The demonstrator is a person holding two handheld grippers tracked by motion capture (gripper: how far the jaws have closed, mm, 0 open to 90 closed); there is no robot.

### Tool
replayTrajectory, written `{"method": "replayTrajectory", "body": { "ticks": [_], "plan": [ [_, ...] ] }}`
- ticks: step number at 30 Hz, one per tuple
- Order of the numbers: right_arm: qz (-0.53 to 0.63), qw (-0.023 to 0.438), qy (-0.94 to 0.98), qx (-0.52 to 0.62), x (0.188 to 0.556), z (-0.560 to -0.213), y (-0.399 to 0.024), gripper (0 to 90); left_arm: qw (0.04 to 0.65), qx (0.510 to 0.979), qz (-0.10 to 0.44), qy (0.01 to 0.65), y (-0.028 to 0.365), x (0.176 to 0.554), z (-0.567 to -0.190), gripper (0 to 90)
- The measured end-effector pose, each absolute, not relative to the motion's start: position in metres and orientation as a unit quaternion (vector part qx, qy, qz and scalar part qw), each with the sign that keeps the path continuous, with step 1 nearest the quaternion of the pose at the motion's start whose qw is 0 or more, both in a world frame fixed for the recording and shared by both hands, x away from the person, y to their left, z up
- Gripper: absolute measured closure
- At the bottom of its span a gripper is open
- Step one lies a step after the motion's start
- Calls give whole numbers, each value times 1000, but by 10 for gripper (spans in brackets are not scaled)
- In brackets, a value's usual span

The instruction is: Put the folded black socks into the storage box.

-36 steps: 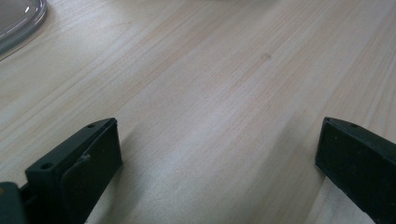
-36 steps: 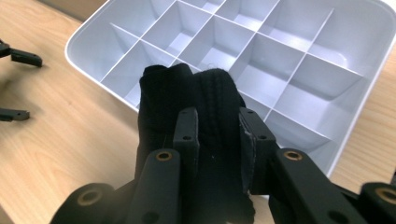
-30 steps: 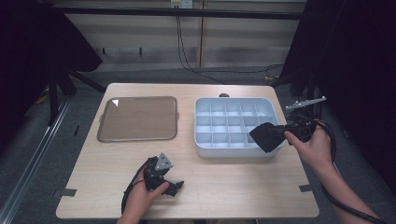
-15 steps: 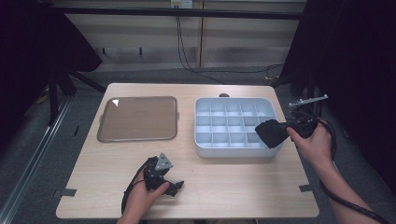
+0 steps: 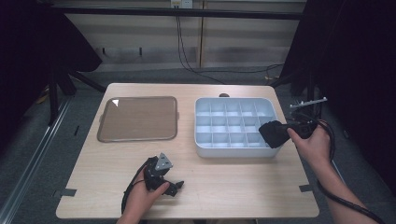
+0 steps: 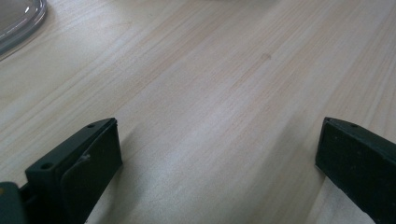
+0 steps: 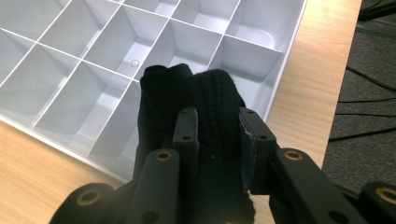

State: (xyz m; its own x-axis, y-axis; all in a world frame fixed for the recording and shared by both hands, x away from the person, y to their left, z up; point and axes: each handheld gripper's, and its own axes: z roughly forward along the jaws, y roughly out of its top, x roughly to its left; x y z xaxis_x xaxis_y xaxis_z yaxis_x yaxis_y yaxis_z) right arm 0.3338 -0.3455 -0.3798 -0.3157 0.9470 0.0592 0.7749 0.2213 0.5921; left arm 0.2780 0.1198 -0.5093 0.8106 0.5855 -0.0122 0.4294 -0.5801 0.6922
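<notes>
From above, a wooden desk (image 5: 243,182) is seen carrying a clear lid (image 5: 138,118) at the left and a white divided tray (image 5: 233,151) at the right. The right claw (image 5: 275,133) is held over the tray's near right corner, clamped on a black cloth (image 5: 270,132). The left claw (image 5: 169,182) is rested on the desk near the front edge, well apart from the tray. In the left claw's view, its jaws are seen spread wide over bare wood, with the lid's rim at the top left. In the right claw's view, the cloth (image 7: 187,93) is seen bunched between the closed jaws, above the cells beside the tray's outer wall. It is judged that the cloth, being wider than one cell, could drape across dividers or spill over the wall onto the desk if released here.
</notes>
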Motion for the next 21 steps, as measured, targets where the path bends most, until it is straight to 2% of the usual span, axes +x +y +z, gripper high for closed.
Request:
{"method": "replayTrajectory", "body": {
  "ticks": [21],
  "plan": [
    [230,168,777,562,336,-408,-341,713,356,882,109,287,120,278,-509,0]
  ]
}}
